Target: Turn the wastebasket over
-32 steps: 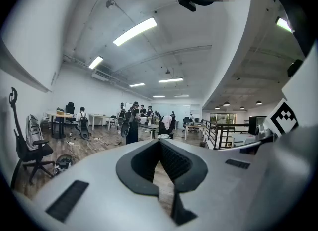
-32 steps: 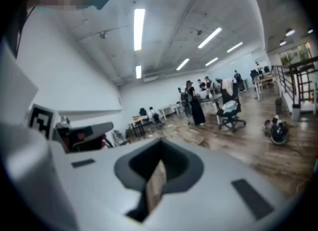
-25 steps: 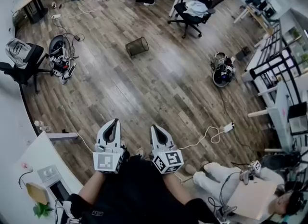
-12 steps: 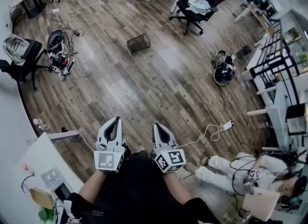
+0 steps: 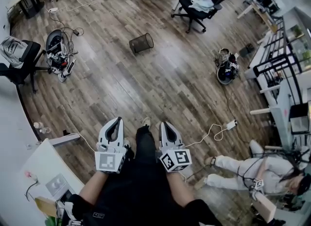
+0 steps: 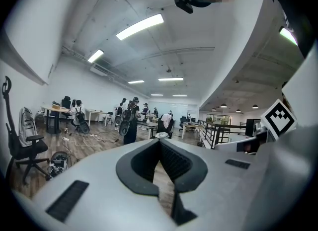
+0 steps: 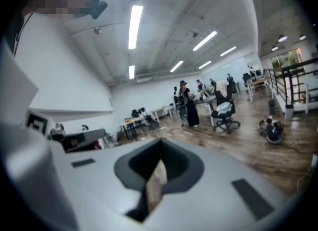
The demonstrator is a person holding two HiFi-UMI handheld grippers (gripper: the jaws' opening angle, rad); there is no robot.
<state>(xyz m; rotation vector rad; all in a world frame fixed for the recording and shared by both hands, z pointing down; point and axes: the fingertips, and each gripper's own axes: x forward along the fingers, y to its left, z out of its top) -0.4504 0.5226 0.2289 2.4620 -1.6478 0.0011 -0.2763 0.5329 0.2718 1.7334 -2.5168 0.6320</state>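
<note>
The wastebasket (image 5: 141,43), a black mesh bin, lies on its side on the wood floor far ahead of me. My left gripper (image 5: 115,121) and right gripper (image 5: 165,124) are held side by side at waist height, well short of the bin. Both point forward and both are shut with nothing in them. In the left gripper view the left gripper (image 6: 160,143) has its dark pads closed together; the right gripper (image 7: 159,144) looks the same in the right gripper view. Neither gripper view shows the bin. My leg and shoe (image 5: 146,122) reach forward between the grippers.
An office chair (image 5: 197,4) stands beyond the bin, another chair (image 5: 17,60) at the left. A cable pile (image 5: 58,50) and a bag heap (image 5: 226,72) sit on the floor. A power strip (image 5: 230,124) trails a cord. A person (image 5: 252,169) sits at lower right.
Both grippers moved forward with the walking person and stayed shut. A leg and shoe now swing out between them. The seated person at lower right shifted. The bin still lies in place.
</note>
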